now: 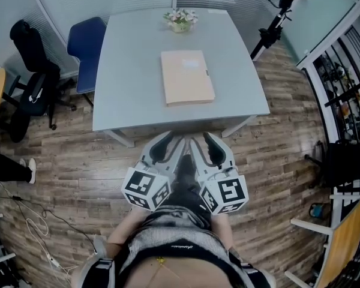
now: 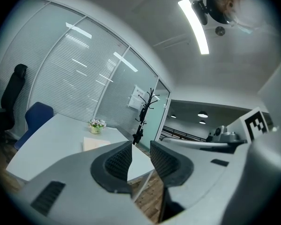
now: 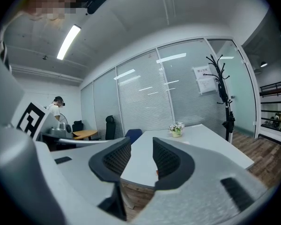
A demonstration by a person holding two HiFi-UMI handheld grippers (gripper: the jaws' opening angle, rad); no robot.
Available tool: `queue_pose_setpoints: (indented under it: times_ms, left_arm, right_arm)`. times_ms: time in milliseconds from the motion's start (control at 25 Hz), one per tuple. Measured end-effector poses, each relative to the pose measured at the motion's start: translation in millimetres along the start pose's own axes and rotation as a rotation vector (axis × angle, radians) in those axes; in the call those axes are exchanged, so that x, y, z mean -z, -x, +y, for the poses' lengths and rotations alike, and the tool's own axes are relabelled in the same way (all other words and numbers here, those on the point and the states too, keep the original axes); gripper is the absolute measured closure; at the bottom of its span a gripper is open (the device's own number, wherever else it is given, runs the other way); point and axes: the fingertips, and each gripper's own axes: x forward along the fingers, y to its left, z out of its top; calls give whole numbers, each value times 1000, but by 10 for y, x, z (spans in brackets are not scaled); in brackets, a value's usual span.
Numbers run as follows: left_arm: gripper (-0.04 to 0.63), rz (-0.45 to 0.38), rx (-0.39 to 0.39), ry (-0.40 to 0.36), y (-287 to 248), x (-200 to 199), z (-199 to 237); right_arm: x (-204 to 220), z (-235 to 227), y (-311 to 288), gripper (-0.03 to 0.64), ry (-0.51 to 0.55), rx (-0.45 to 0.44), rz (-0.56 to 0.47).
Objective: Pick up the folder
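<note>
Wooden floor and glass walls with blinds frame a pale grey desk seen from above.

Short of the desk's near edge, over the floor, the left claw and the right claw are held side by side, close to the person's body, and both point toward the desk. Each carries its marker cube at the back.

In the left gripper view the left claw is released: its ribbed black pads stand apart with only the desk corner and floor showing in the gap. The right gripper view shows the same for the right claw, parted and empty, with the desk edge visible between its pads. Neither claw touches anything.

The folder, a tan rectangle, lies flat near the middle of the desk, well apart from both claws, with its long sides running away from the person. From the left claw it shows as a pale sheet just above the left pad.

Beyond the folder, at the far edge, stands a small flower pot. A blue chair sits at the desk's far left corner, with a black office chair further left. A black coat stand rises past the desk's right side. White cables trail across the floor at lower left.
</note>
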Motion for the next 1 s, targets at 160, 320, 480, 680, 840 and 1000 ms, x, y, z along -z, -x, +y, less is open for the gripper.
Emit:
queue_pose_setpoints:
  times_ms: [160,320,480,680,840,1000]
  left_arm:
    - [502,-15,-12,6,-218,-95,138]
    - [502,-17,-25,5,-475,-169,279]
    - [501,-12,-40,8,-777,-222,414]
    - [501,-20,-41,9,-1197,-385,545]
    - [500,-23,-54,9,-1538,-488,627]
    - [501,-16,-67,10,-1863,-515,683]
  right_arm:
    - [-70,-150,-228,471,3,-16,-4]
    - [-131,-311,-479,471,-1,-36,-3]
    - [-195,-528,-732,471,-8,-55,2]
    - [-364,-832,-1053,470,-18,-68,-6]
    - [-475,-1085,-1278,468,-16,-88,-4]
    - [-539,-1347,-1467,468,-10,-108,2]
